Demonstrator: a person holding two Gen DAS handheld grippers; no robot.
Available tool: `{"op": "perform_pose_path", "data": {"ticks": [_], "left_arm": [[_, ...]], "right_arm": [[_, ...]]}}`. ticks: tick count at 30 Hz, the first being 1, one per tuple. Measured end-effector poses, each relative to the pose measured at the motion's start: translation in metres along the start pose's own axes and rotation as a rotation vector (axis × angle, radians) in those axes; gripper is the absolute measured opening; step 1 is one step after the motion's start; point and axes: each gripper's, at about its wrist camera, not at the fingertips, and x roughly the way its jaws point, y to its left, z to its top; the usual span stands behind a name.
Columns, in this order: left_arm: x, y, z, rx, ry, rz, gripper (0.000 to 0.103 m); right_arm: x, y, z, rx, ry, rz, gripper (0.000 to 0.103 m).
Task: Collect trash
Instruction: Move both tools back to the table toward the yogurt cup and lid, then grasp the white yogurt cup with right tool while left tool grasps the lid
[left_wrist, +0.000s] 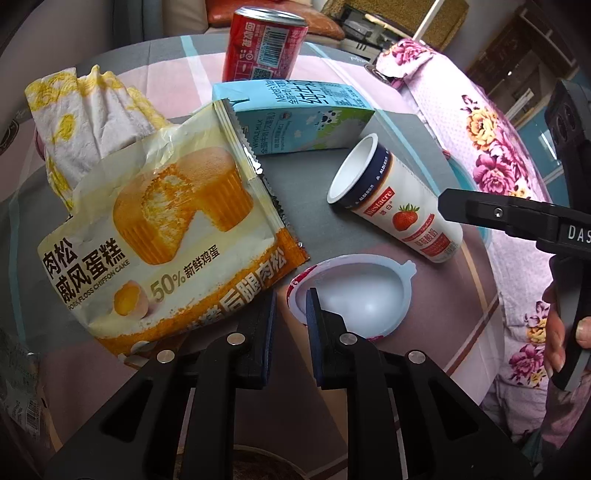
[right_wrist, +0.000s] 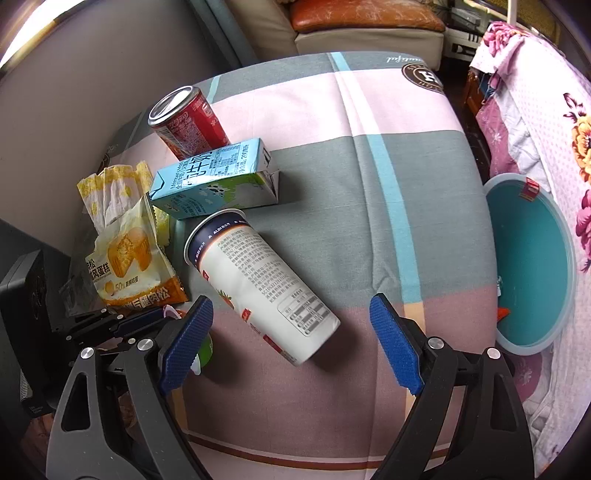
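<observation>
We hold the right gripper spread wide around the toppled white strawberry yogurt cup, ready to pinch; beside that cup, the left gripper pinches a shallow white plastic tub's rim.

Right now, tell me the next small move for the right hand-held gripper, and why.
Probably ease the right hand-held gripper forward and down over the white strawberry yogurt cup lying on its side, then close. Its fingers are wide open and the cup's base already lies between them, with the teal plastic bin waiting empty to the right.
</observation>
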Motion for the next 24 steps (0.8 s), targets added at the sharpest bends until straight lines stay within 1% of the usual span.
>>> {"op": "perform_pose_path", "data": {"ticks": [5, 6, 7, 8, 10, 12, 17, 21, 22, 23, 24], "left_arm": [[-0.004, 0.011, 0.001, -0.032, -0.007, -0.035, 0.018], [-0.004, 0.012, 0.001, -0.037, -0.007, -0.042, 0.02], [-0.005, 0.013, 0.001, -0.041, -0.008, -0.051, 0.026], [-0.005, 0.013, 0.001, -0.043, -0.009, -0.06, 0.03], [-0.007, 0.011, 0.0, -0.04, -0.016, -0.07, 0.05], [-0.007, 0.005, 0.001, -0.022, -0.021, -0.072, 0.054], [0.004, -0.01, 0.004, 0.009, -0.004, -0.07, 0.054], [0.008, -0.014, 0.008, -0.002, -0.023, -0.063, 0.054], [0.01, -0.017, 0.009, -0.002, -0.025, -0.057, 0.053], [0.01, -0.021, 0.01, 0.009, -0.032, -0.039, 0.047], [0.01, -0.025, 0.01, 0.029, -0.037, -0.018, 0.027]], "right_arm": [[0.027, 0.018, 0.015, -0.053, 0.064, 0.009, 0.083], [0.032, 0.02, 0.017, -0.054, 0.076, 0.017, 0.083], [0.035, 0.02, 0.017, -0.054, 0.084, 0.02, 0.081], [0.037, 0.02, 0.017, -0.054, 0.088, 0.019, 0.072], [0.036, 0.019, 0.015, -0.043, 0.086, 0.03, 0.068], [0.031, 0.013, 0.012, -0.022, 0.076, 0.019, 0.059], [0.017, -0.015, -0.006, 0.077, 0.057, 0.017, 0.057], [0.006, -0.033, -0.026, 0.125, 0.05, 0.031, 0.057], [0.006, -0.039, -0.029, 0.135, 0.048, 0.033, 0.057], [0.007, -0.038, -0.033, 0.144, 0.044, 0.033, 0.057], [0.005, -0.041, -0.036, 0.152, 0.04, 0.032, 0.058]]}}
